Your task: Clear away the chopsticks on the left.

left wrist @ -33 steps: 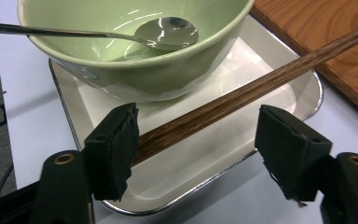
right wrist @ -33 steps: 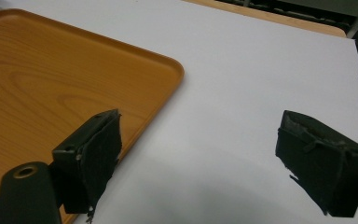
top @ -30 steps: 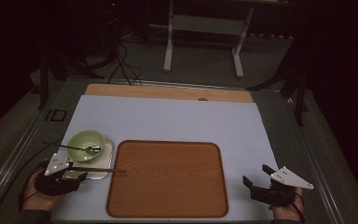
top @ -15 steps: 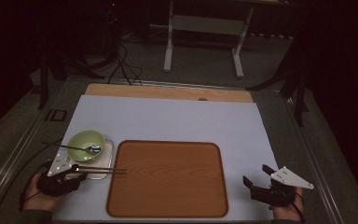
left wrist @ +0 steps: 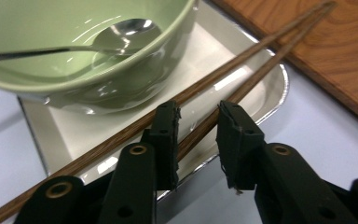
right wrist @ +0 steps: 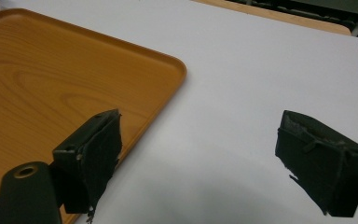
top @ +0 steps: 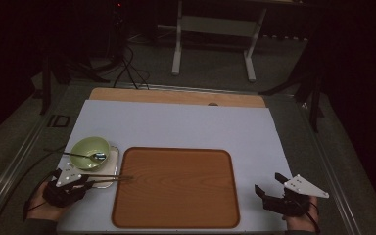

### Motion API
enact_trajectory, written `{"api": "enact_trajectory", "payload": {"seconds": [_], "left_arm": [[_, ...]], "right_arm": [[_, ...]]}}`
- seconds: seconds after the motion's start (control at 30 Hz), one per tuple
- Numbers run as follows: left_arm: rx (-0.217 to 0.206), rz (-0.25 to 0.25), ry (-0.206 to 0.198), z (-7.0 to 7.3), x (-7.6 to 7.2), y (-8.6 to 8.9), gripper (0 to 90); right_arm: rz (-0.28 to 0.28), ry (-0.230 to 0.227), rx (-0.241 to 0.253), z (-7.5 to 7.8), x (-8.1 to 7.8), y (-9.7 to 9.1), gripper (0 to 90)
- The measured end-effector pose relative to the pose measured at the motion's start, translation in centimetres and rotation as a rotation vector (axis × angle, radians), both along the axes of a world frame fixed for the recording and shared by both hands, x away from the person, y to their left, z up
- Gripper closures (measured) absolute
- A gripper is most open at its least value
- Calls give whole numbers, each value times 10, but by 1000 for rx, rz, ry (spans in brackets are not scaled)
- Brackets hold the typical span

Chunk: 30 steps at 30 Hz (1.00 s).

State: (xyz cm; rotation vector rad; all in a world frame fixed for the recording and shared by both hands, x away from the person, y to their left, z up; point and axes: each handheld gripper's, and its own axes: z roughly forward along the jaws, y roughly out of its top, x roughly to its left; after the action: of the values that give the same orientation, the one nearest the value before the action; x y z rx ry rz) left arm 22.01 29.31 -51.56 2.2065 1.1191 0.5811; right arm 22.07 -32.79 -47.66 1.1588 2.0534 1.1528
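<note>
Close up, left claw (left wrist: 196, 140) narrowly straddles one chopstick (left wrist: 242, 91); right claw (right wrist: 214, 158) gapes wide.

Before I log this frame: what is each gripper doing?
Left gripper: jaws partly open around one of the chopsticks, not clamped on it.
Right gripper: wide open, holding nothing, above the white mat.

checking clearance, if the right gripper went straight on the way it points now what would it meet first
Probably nothing soon: ahead of the right gripper, between its open jaws, lies bare white table cover. The wooden tray sits off to its left, its corner likely just outside the line, though depth is hard to judge.
</note>
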Motion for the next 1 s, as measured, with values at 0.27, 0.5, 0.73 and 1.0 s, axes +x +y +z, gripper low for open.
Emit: {"api": "enact_trajectory", "payload": {"seconds": [0.27,0.5,0.73,1.0], "left_arm": [[39,-57,-4,2,-1,-11,766],[49,-87,-1,3,-1,-17,800],[72,-114,1,5,-1,-23,836],[67,-126,11,5,-1,-27,852]], "right_arm": [[4,3,1,0,0,0,139],[7,6,3,0,1,0,139],[9,9,4,0,1,0,141],[9,9,6,0,1,0,141]]}}
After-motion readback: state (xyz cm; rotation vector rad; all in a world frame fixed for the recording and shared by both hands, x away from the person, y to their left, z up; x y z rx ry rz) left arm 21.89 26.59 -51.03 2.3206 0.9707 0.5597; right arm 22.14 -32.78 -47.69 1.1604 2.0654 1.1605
